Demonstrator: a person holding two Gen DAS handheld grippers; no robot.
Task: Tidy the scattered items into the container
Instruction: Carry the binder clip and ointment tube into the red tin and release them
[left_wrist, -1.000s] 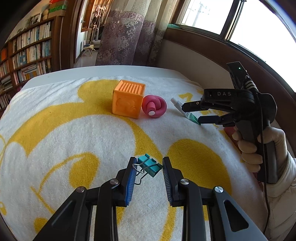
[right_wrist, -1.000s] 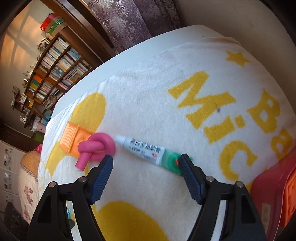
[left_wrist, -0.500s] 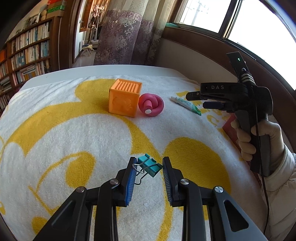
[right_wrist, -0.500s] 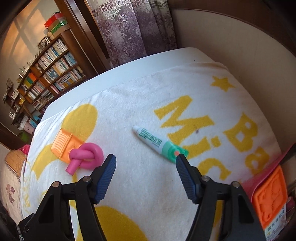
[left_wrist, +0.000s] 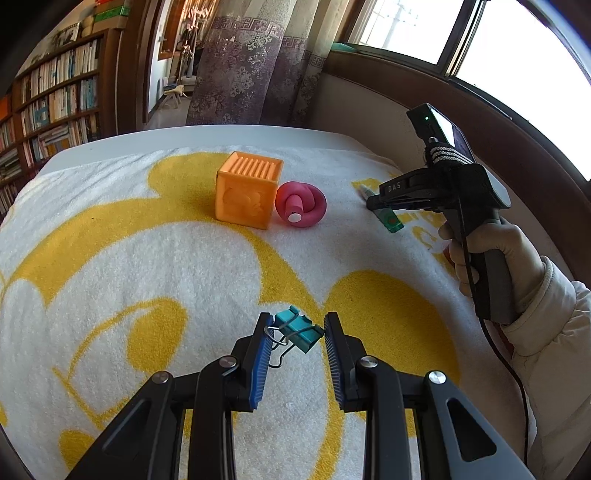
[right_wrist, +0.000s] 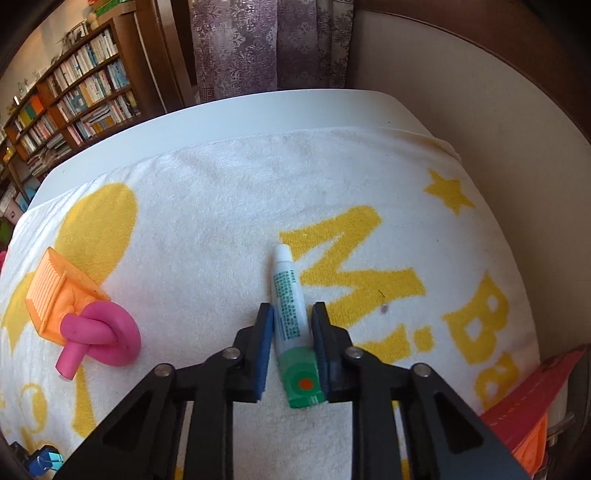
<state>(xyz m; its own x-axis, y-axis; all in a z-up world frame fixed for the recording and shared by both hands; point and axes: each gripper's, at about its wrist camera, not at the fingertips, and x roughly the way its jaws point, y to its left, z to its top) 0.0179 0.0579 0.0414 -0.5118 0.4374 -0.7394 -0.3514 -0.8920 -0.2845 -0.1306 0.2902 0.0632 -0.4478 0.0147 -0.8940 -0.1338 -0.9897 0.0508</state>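
Right gripper (right_wrist: 292, 316) clamped on tube (right_wrist: 290, 295), pads visible only wrist-side.

Right claw (right_wrist: 291, 317) clamped on tube (right_wrist: 290, 306)

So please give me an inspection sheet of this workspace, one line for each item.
Surface: white-and-yellow terry towel over a white table.
Job's things: teal binder clip; white-and-green ointment tube; orange ribbed cube touching pink knotted foam rope; container uncertain, red edge only.
Clutter: nothing seen.
Grippers: left gripper shut on clip; right gripper just closed on tube.
Cables: black lead under right handle.
Surroundings: bookshelves, curtains, window.
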